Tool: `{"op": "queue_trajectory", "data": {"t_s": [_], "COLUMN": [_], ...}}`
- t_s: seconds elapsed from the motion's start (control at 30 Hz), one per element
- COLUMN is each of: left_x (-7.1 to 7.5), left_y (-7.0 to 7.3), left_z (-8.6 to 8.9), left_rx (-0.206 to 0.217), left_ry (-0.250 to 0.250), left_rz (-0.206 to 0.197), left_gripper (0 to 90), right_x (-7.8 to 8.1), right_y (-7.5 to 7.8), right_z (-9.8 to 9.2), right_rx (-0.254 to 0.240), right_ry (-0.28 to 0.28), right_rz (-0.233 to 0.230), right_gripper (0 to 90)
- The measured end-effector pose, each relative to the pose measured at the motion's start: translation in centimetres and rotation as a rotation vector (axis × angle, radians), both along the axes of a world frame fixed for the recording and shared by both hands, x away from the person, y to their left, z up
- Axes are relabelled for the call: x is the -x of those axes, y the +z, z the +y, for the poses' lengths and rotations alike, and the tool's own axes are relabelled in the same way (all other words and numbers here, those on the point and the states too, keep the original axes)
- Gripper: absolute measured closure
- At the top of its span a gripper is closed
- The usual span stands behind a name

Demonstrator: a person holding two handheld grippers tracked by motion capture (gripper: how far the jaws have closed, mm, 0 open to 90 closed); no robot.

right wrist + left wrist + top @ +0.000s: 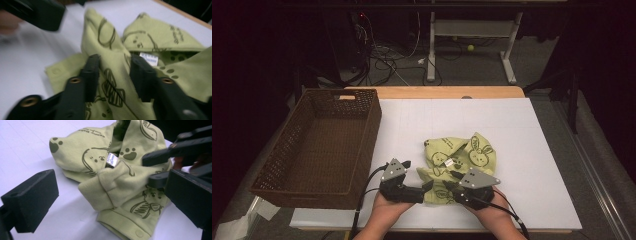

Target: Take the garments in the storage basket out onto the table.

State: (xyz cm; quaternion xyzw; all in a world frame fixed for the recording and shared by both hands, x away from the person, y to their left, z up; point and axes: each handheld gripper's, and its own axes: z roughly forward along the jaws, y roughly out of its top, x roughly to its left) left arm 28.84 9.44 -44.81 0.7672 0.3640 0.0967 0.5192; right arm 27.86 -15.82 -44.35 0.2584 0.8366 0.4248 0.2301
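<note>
Wicker basket (319,145) beside green garment (459,155)

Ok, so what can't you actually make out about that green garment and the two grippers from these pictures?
- White label on the green garment: print too small in the left gripper view, smeared in the right gripper view.
- Right gripper: motion blur in the right gripper view hides whether its pads press the fabric ridge between them.
- Garment's near edge: covered by both grippers in the high view.
- Wicker basket: the near wall hides part of its floor in the high view.
</note>
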Motion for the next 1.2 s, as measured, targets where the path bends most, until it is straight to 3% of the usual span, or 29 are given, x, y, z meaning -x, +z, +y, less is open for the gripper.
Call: {"op": "queue_trajectory", "data": {"t_s": [0.07, 0.1, 0.17, 0.33, 0.63, 0.8, 0.93, 1.0, 1.07, 1.2], "left_x": [0.0, 0.0, 0.0, -0.1, -0.5, -0.8, -1.3, -1.6, -1.6, -2.4], "left_y": [0.0, -0.1, 0.0, -0.1, -0.6, -0.9, -0.9, -0.9, -0.9, -0.5], "left_z": [-0.1, -0.1, -0.1, 0.0, -0.5, -1.6, -3.8, -5.6, -7.6, -11.7], "left_rx": [-0.003, -0.002, -0.001, -0.001, 0.001, -0.037, -0.052, -0.072, -0.103, -0.164], "left_ry": [-0.003, -0.005, -0.008, -0.001, -0.026, -0.077, -0.132, -0.171, -0.204, -0.251], "left_rz": [0.000, 0.001, 0.002, -0.003, 0.025, 0.056, 0.065, 0.073, 0.045, 0.017], "left_gripper": [0.0, 0.0, 0.0, 0.0, 0.0, 0.1, 12.4, 14.2, 24.8, 33.6], "right_x": [-0.3, -0.3, -0.1, 1.2, 3.1, 4.0, 4.6, 4.6, 4.6, 4.5], "right_y": [-0.7, -0.8, -0.5, 0.7, 1.0, 0.5, 0.3, 0.2, 0.2, 0.1], "right_z": [0.1, -0.2, -1.3, -4.8, -11.7, -14.7, -16.4, -16.6, -16.4, -16.2], "right_rx": [0.035, 0.031, -0.002, -0.043, -0.099, -0.105, -0.110, -0.116, -0.108, -0.108], "right_ry": [-0.008, -0.007, -0.013, -0.062, -0.202, -0.276, -0.315, -0.322, -0.326, -0.312], "right_rz": [0.008, 0.006, 0.010, -0.035, -0.014, 0.013, 0.019, 0.020, 0.021, 0.019], "right_gripper": [83.0, 86.2, 86.9, 86.8, 86.6, 86.0, 85.5, 85.3, 84.5, 83.9]}}
